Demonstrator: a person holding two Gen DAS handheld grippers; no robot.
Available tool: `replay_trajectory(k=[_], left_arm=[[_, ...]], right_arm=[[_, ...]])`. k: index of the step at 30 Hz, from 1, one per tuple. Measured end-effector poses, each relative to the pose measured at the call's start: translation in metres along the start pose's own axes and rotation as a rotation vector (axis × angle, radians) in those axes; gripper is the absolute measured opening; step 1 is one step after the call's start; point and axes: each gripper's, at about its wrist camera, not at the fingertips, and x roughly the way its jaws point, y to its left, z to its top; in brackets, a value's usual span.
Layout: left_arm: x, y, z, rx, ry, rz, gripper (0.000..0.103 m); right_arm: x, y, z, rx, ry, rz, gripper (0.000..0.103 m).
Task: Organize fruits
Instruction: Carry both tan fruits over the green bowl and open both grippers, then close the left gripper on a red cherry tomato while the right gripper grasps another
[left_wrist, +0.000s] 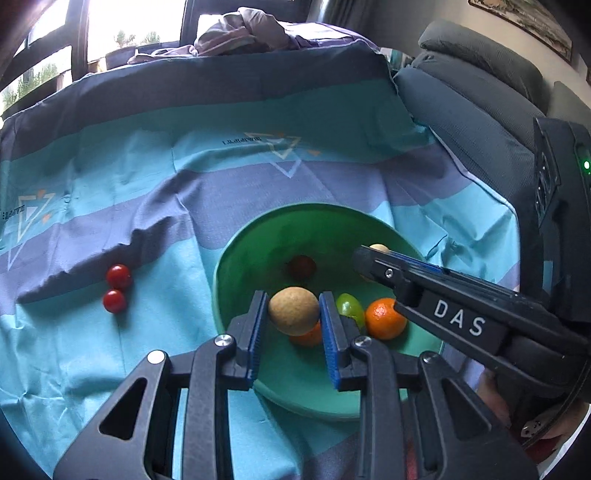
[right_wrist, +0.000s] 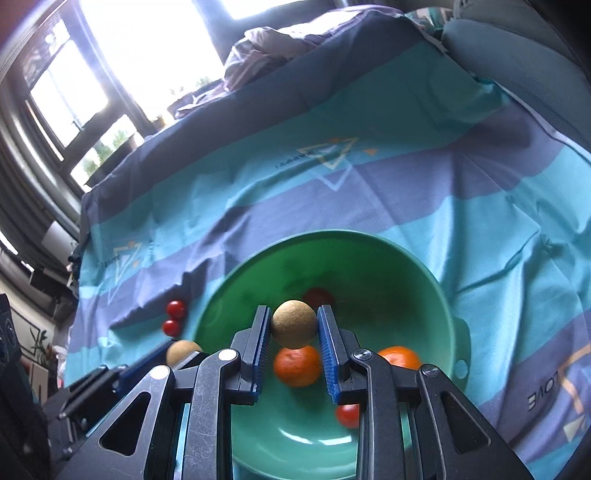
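Both tongs are held above the green bowl (left_wrist: 236, 258), each pinching a round tan fruit between ribbed blue pads: the left tongs (left_wrist: 293, 314) clamp one tan fruit (left_wrist: 293, 310), and the right tongs (right_wrist: 294, 328) clamp a second tan fruit (right_wrist: 294, 323). Already lying in the bowl are two mandarins (right_wrist: 297, 365), a green grape (left_wrist: 349, 306) and at least one dark red fruit (left_wrist: 302, 266); another small red fruit (right_wrist: 348, 414) is seen at 5 o'clock in the right wrist view. Two cherry tomatoes (left_wrist: 117, 288) remain outside, touching each other on the striped cloth (left_wrist: 147, 184) at 9 o'clock from the bowl. The task is judged mostly done: two releases and the tomatoes are left. The bowl appears smooth, matte plastic; the mandarins are dimpled, the tomatoes glossy, the tan fruits dull and faintly rough, the cloth thin and wrinkled
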Motion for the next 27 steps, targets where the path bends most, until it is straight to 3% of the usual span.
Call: replay_trajectory(k=[5, 13, 14, 16, 18, 20, 27], left_arm=[[0.016, -0.005, -0.003, 0.001, 0.043, -0.049, 0.028], [0.021, -0.006, -0.006, -0.011, 0.06, -0.064, 0.028], [0.021, -0.006, -0.006, -0.011, 0.073, -0.067, 0.029], [0.019, -0.002, -0.004, -0.018, 0.096, -0.084, 0.042], [0.008, 0.005, -0.001, -0.019, 0.078, -0.084, 0.047], [-0.006, 0.016, -0.001, -0.018, 0.04, -0.059, 0.051], [-0.045, 0.106, -0.001, -0.141, -0.03, 0.134, 0.054]], right_arm=[[0.007, -0.015, -0.002, 0.033, 0.028, -0.033, 0.028], [0.009, -0.023, -0.002, 0.059, 0.028, -0.052, 0.028], [0.009, -0.024, -0.002, 0.063, 0.027, -0.055, 0.028], [0.009, -0.023, -0.001, 0.06, 0.024, -0.072, 0.031], [0.007, -0.022, -0.001, 0.061, 0.019, -0.077, 0.044], [0.005, -0.019, 0.0, 0.057, 0.008, -0.072, 0.05], [0.002, 0.005, 0.001, 0.014, -0.023, -0.042, 0.05]])
